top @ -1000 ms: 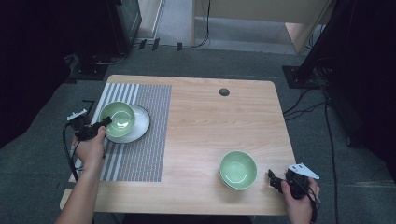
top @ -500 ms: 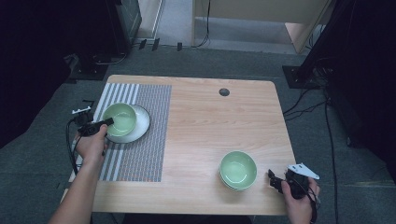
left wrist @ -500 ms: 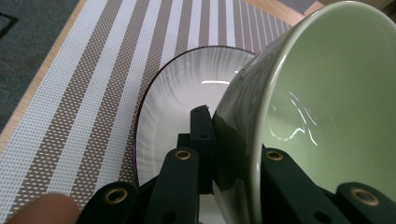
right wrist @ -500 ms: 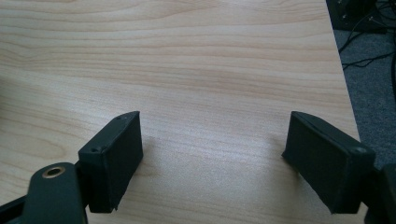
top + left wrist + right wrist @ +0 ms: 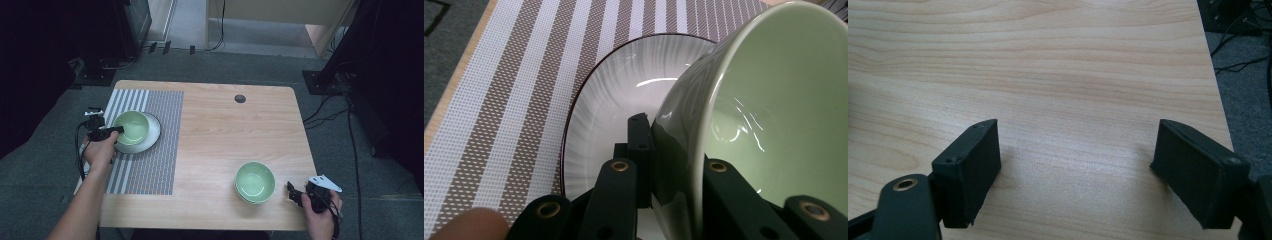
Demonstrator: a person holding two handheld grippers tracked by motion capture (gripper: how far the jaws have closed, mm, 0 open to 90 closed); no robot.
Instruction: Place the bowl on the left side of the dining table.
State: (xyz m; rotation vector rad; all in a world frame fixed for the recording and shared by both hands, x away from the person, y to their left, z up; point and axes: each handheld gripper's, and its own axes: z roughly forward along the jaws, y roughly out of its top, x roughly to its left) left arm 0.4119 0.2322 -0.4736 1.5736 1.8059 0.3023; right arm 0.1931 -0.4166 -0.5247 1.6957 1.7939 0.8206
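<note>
The left hand-held gripper pinches the near wall of a glossy pale green ceramic bowl: in the left gripper view one black jaw lies against the outer wall and the other reaches inside the rim of the bowl. The bowl sits tilted on a white ribbed round plate with a dark rim, directly ahead of and under this gripper's jaws. The plate rests on a brown-and-white striped woven placemat at the left side of the light wooden table.

The right hand-held gripper is spread wide and holds nothing; in the right gripper view bare table lies between its jaws. A second pale green ceramic bowl stands just beside this gripper, to its left.

Judged status: the first bowl is on the plate, but the grip is not yet released and the bowl is not yet level. Remaining work appears to be seating the bowl, opening the left jaws, and handling the second bowl, which is untouched.
</note>
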